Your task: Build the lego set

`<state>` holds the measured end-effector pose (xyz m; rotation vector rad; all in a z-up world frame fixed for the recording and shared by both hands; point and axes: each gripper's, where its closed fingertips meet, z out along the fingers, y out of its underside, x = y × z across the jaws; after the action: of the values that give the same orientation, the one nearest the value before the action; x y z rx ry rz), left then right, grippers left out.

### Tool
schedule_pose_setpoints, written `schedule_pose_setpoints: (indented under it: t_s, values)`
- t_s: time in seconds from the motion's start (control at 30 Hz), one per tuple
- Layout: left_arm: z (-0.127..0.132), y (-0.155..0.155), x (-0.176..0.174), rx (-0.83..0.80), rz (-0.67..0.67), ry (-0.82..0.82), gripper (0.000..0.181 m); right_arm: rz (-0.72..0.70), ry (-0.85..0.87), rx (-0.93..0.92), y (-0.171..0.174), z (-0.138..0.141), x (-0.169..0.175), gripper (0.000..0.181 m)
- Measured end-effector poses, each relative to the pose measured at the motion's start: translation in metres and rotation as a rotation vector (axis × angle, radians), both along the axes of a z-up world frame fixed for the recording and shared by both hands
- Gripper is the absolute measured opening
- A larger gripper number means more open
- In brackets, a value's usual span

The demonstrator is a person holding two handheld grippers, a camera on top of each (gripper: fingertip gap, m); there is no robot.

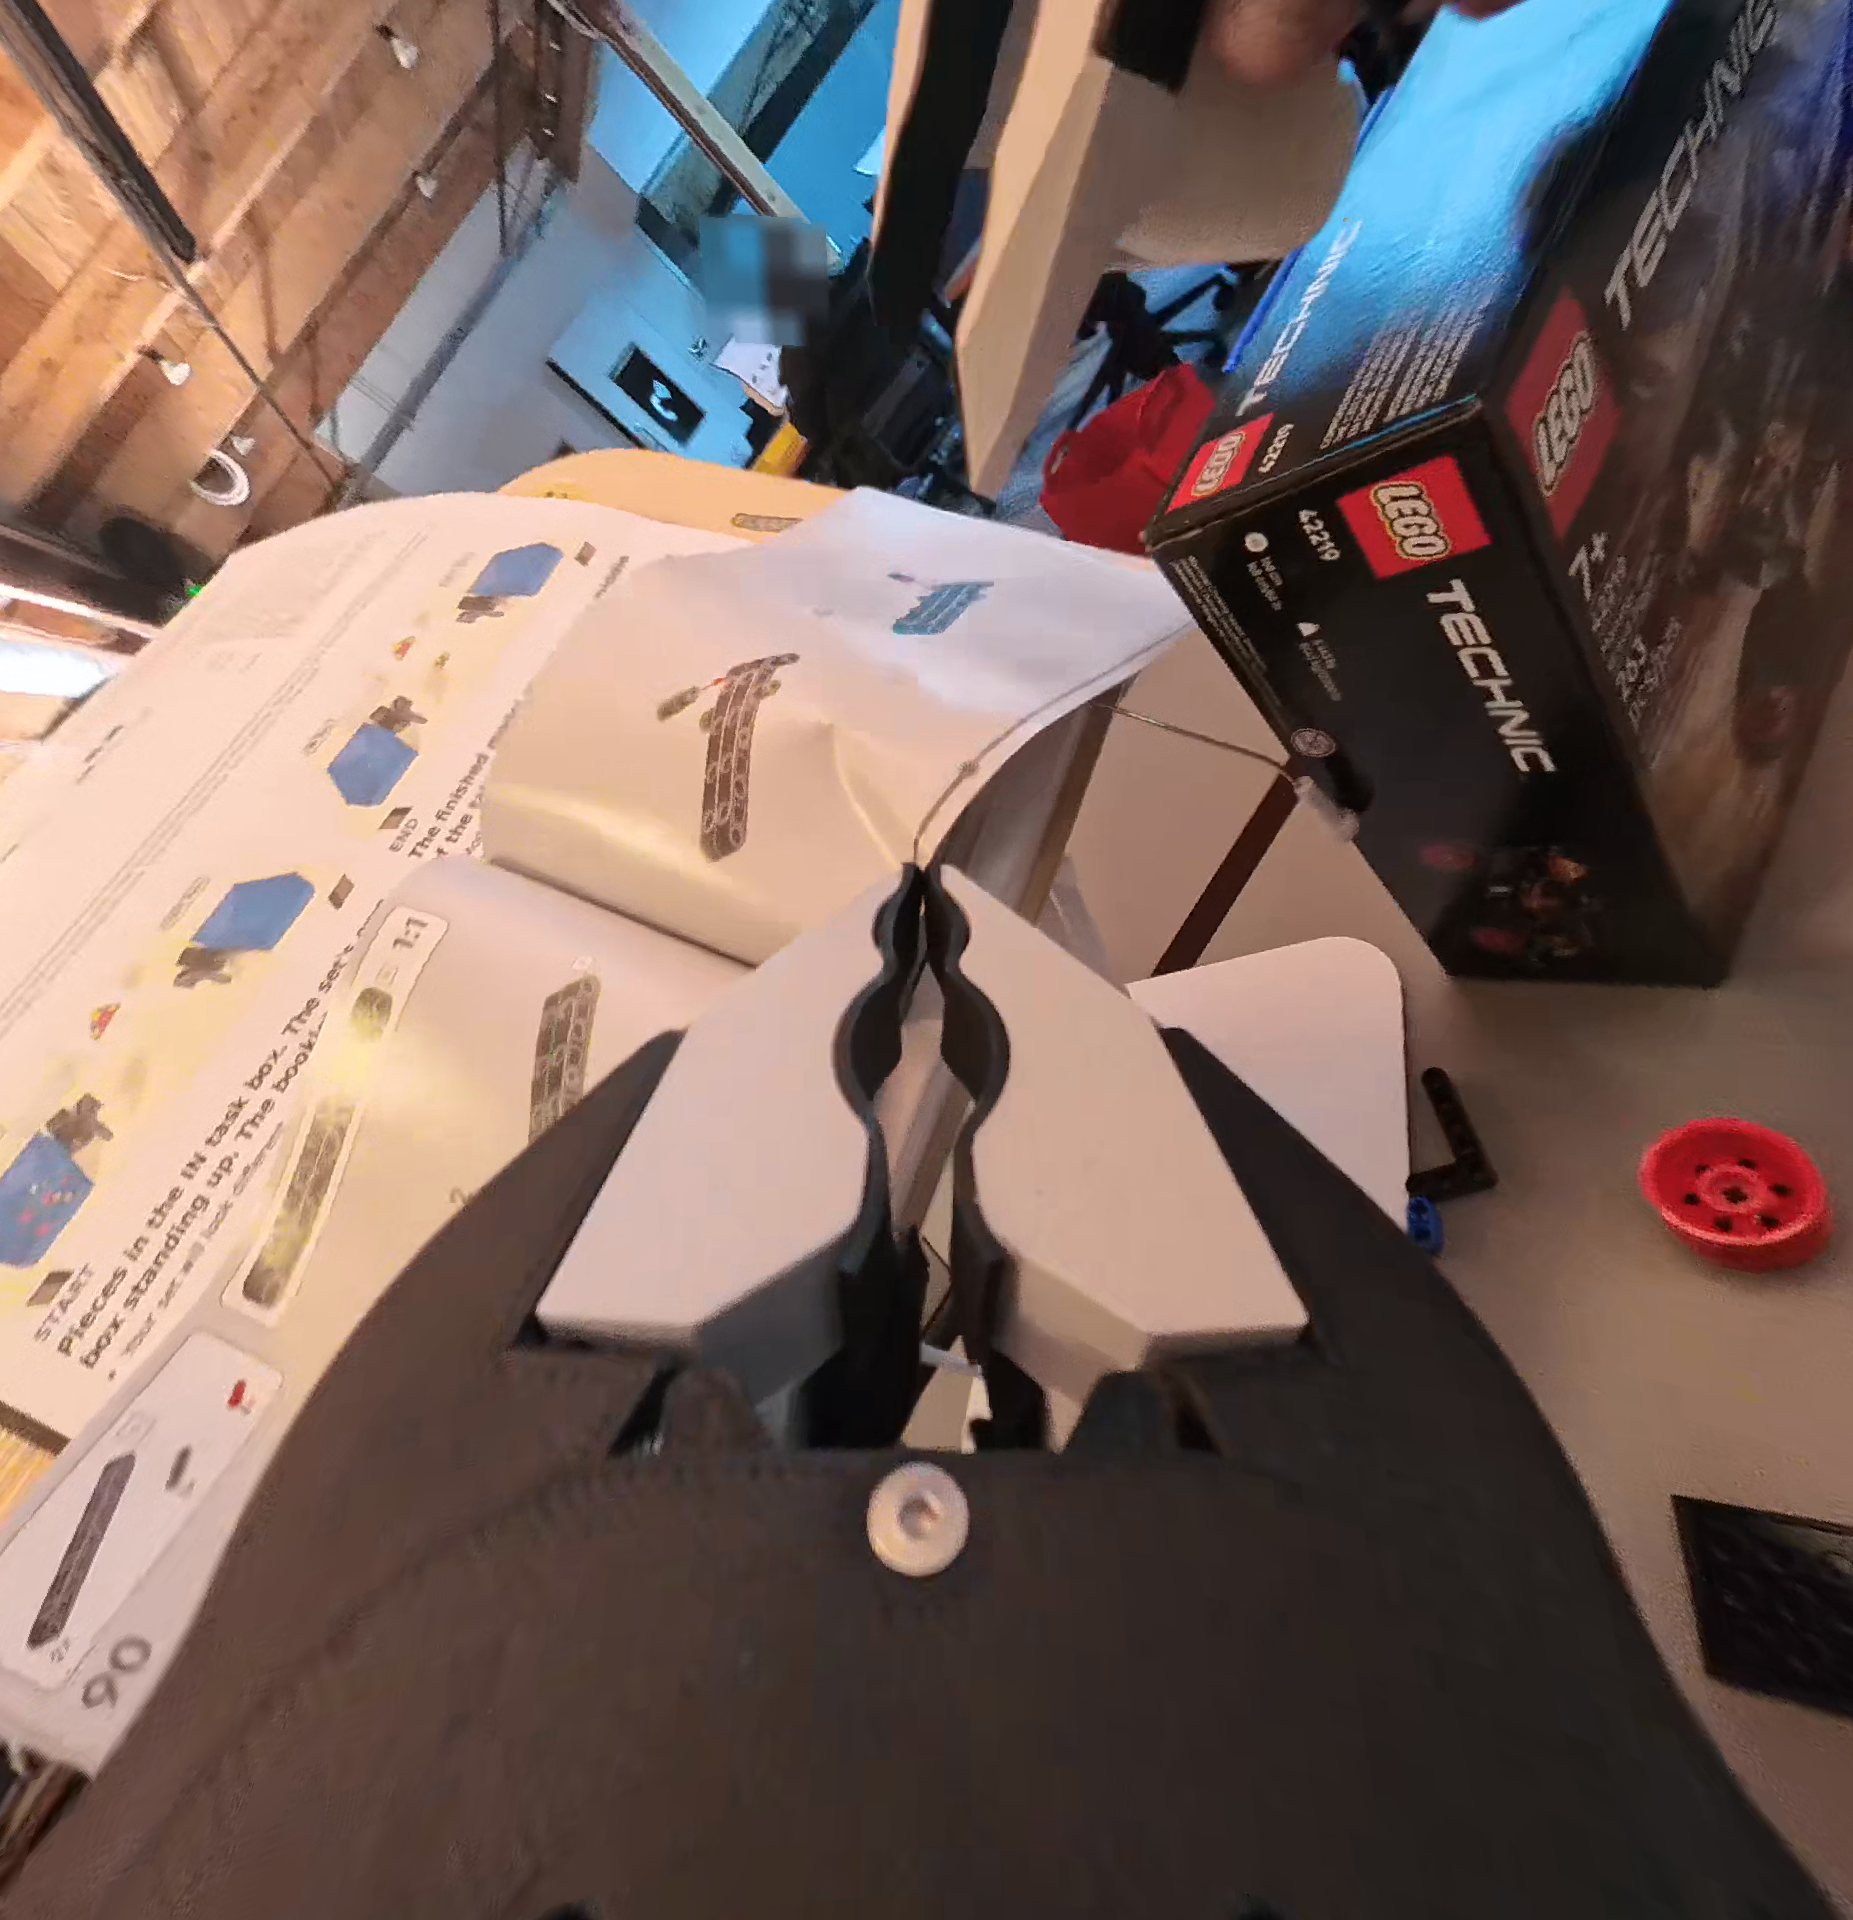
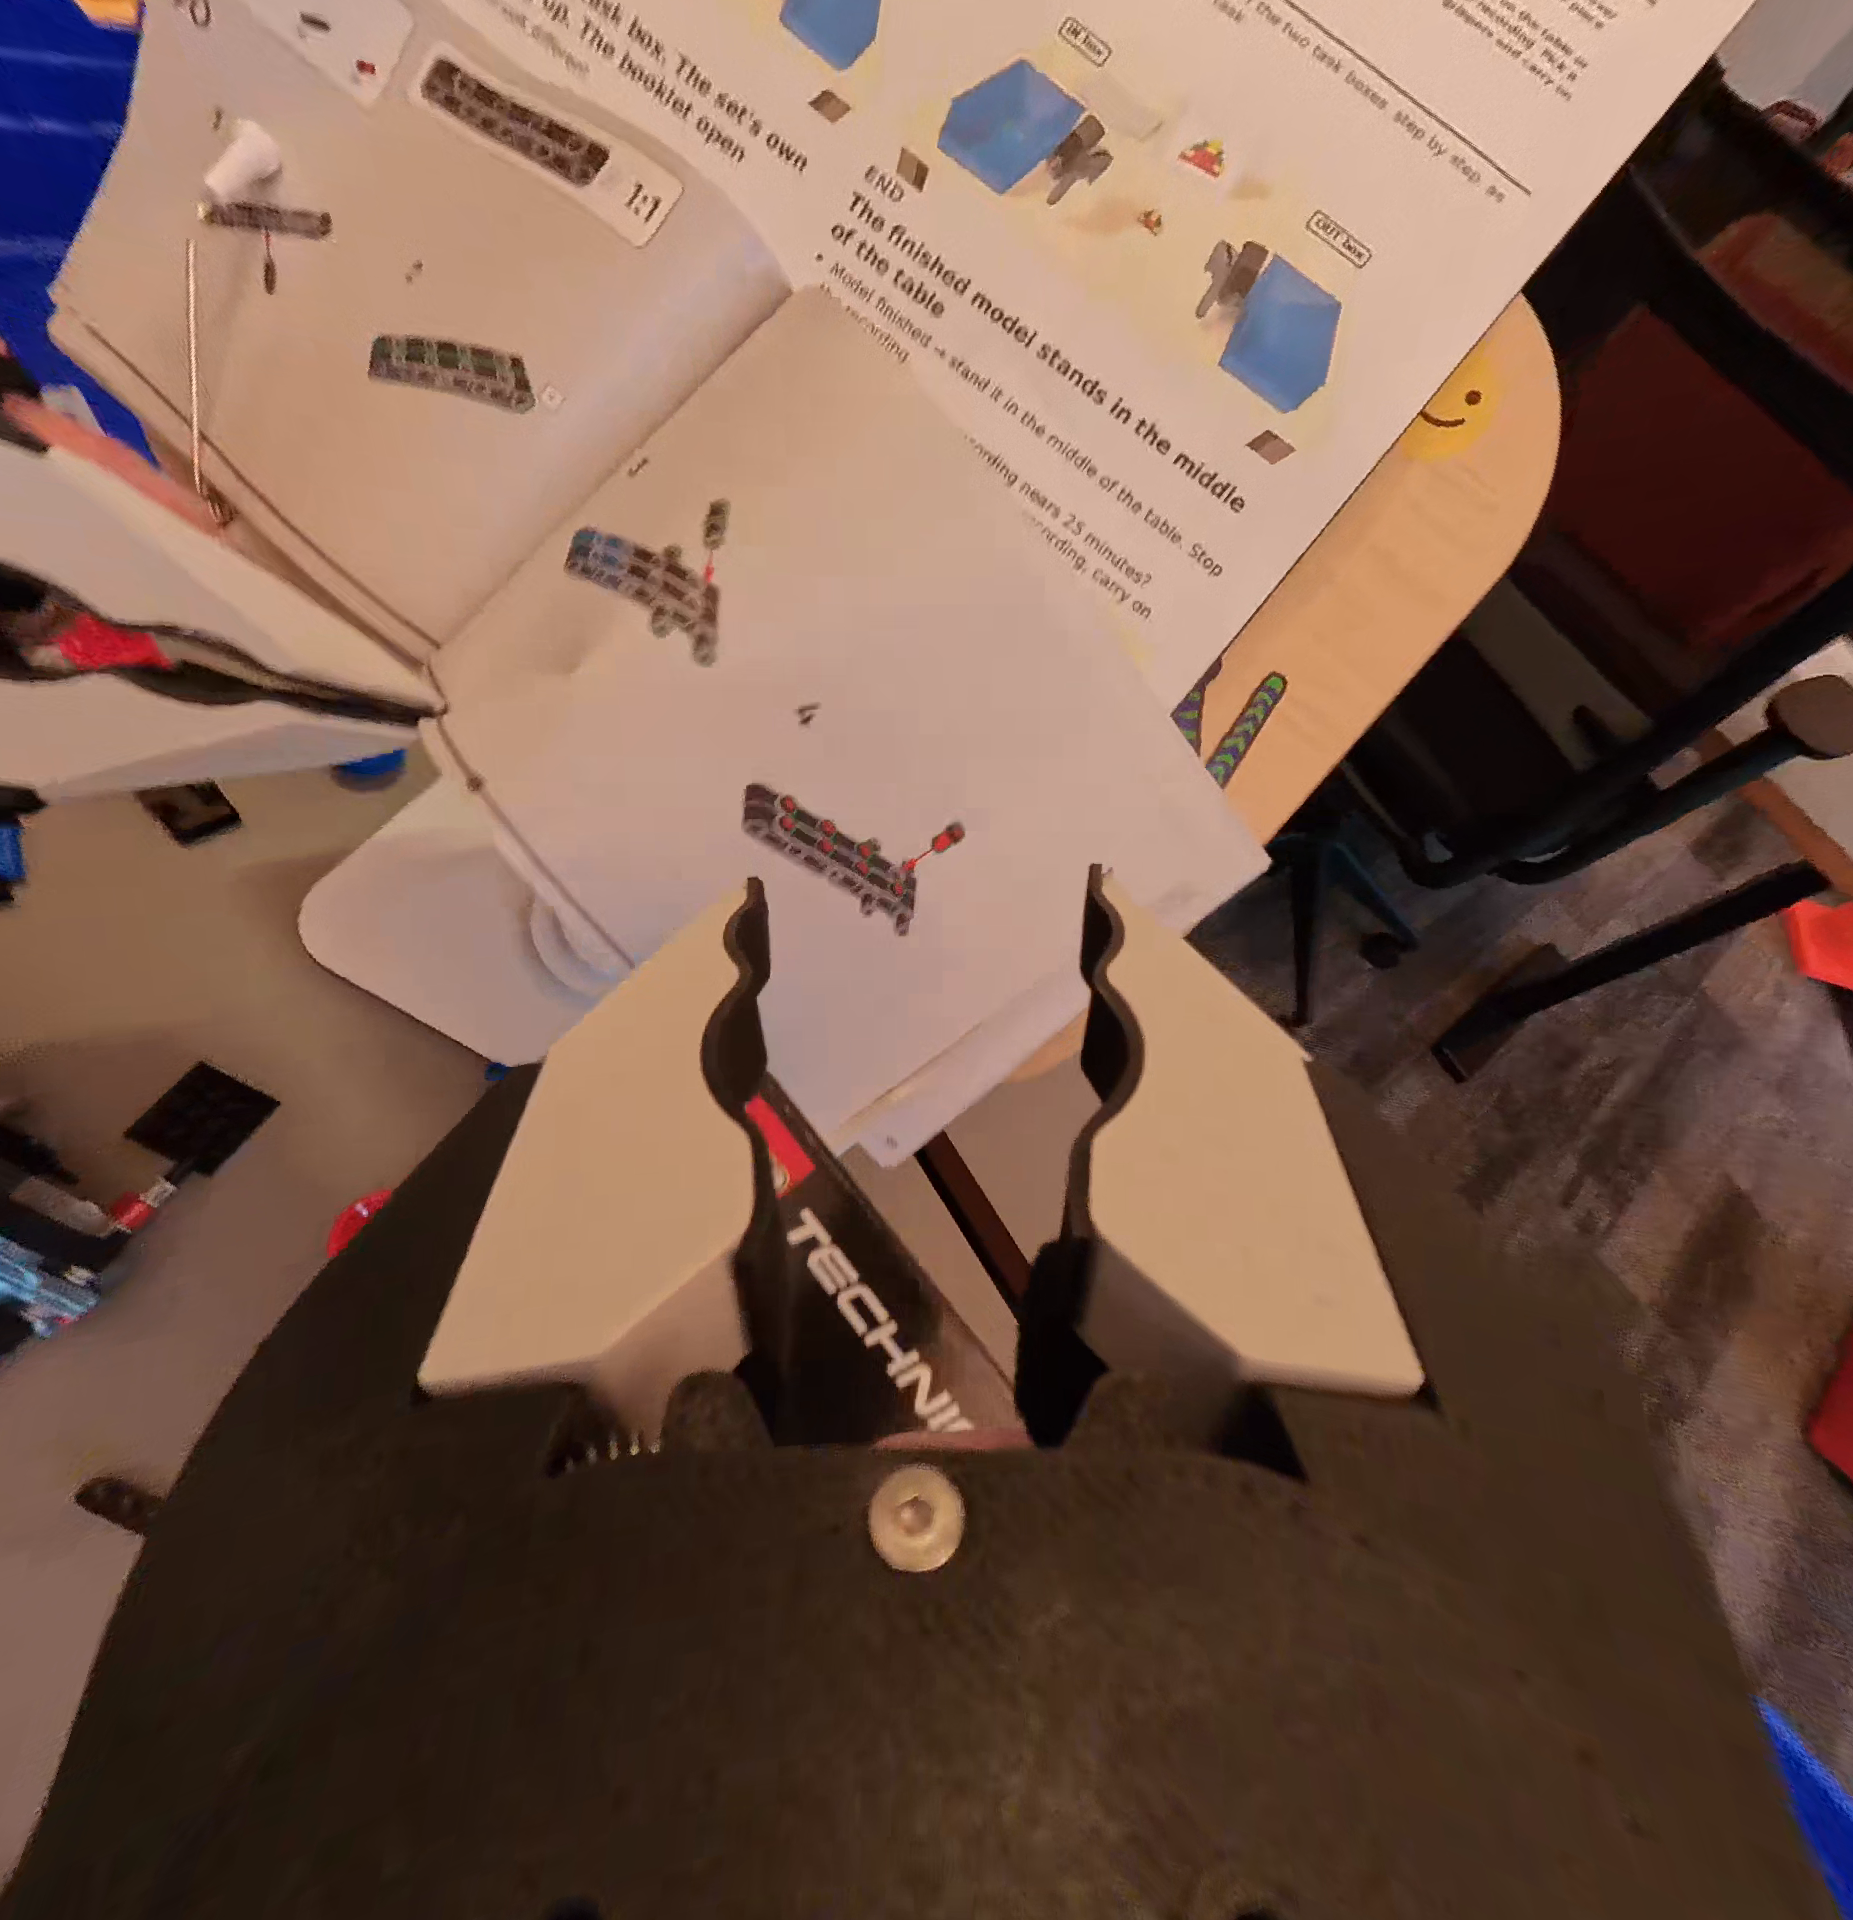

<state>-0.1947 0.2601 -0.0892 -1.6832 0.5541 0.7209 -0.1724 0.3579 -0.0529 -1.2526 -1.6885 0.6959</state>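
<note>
Resting on pale table (image 1: 1628, 1403): booklet (image 1: 693, 790), box (image 1: 1524, 675)

Left gripper (image 1: 924, 883), jaws pressed together at the tips, pinching a thin wire (image 1: 1015, 727) at the edge of an open instruction booklet (image 1: 693, 748). Booklet pages curl upward over a larger printed sheet (image 1: 278, 727) w/ blue-box diagrams. Right of the gripper: black set box (image 1: 1524, 644) standing on the pale table (image 1: 1587, 1403), red wheel hub (image 1: 1735, 1193) lying nearby, small black angled beam (image 1: 1457, 1138) & a blue pin (image 1: 1426, 1221) beside a white stand base (image 1: 1306, 1029). Background blurred.
</note>
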Motion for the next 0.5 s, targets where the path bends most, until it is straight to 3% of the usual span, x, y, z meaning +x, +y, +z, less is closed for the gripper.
schedule_pose_setpoints:
  t_s: [0.13,0.23,0.3,0.4,0.5]
  values:
    - [-0.002,-0.001,-0.003,-0.006,0.021,0.005,0.002,-0.008,-0.076,-0.067,0.014,-0.009,-0.018,0.075]
    - [-0.002,0.007,0.0,-0.047,0.028,0.087,0.021,-0.033,-0.13,-0.058,0.03,-0.019,-0.029,0.071]
    - [0.003,0.015,0.007,-0.064,0.01,0.135,0.022,-0.053,-0.17,-0.028,0.041,-0.026,-0.034,0.071]
    - [-0.004,0.031,0.005,-0.164,0.023,0.161,0.024,-0.058,-0.153,-0.049,0.048,-0.026,-0.039,0.066]
    - [-0.012,0.039,0.0,-0.206,0.026,0.131,0.024,-0.055,-0.14,-0.028,0.05,-0.025,-0.04,0.038]
